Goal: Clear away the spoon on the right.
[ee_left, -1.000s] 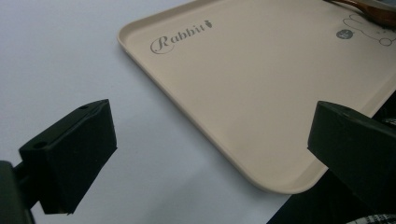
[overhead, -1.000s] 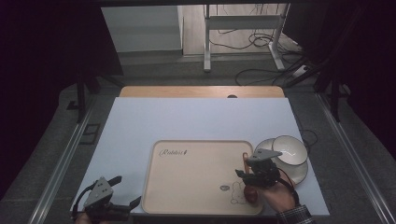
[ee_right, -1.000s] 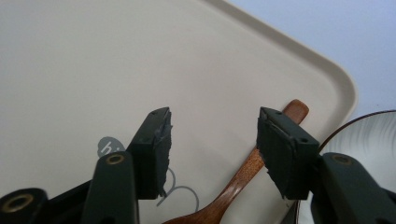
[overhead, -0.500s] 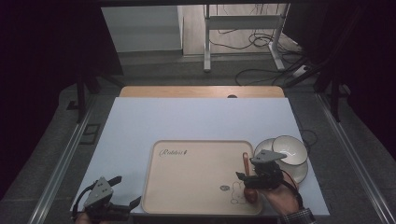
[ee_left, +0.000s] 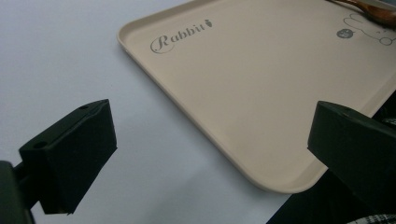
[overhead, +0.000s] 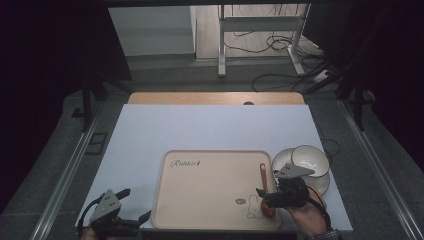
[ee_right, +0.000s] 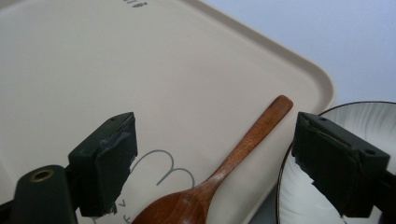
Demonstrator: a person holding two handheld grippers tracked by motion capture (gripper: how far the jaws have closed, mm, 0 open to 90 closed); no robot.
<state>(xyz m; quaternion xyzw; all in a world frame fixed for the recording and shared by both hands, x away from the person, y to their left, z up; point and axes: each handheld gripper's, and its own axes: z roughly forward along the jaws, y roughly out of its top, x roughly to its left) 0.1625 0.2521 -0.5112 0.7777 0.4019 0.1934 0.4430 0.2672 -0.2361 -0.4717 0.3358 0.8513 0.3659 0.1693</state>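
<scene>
High view: your right gripper hovers at the right edge of the tray, over the wooden spoon, which lies on the tray along that edge with its handle pointing away from you; the bowls sit on the white table just right of the tray. Your left gripper rests near the tray's front left corner, holding nothing. Left gripper view: jaws spread wide with only table and tray corner between them; the spoon bowl shows far off by the rabbit drawing. Right gripper view: jaws have just been opening and now stand wide; the spoon lies flat on the tray between them, untouched by either pad, and a striped bowl sits past the tray rim. Step in hand, by my reading: the spoon has been set down on the tray and let go. Next move calls for lifting your right gripper straight up clear of the handle, then turning toward the bowls without nudging the spoon.
</scene>
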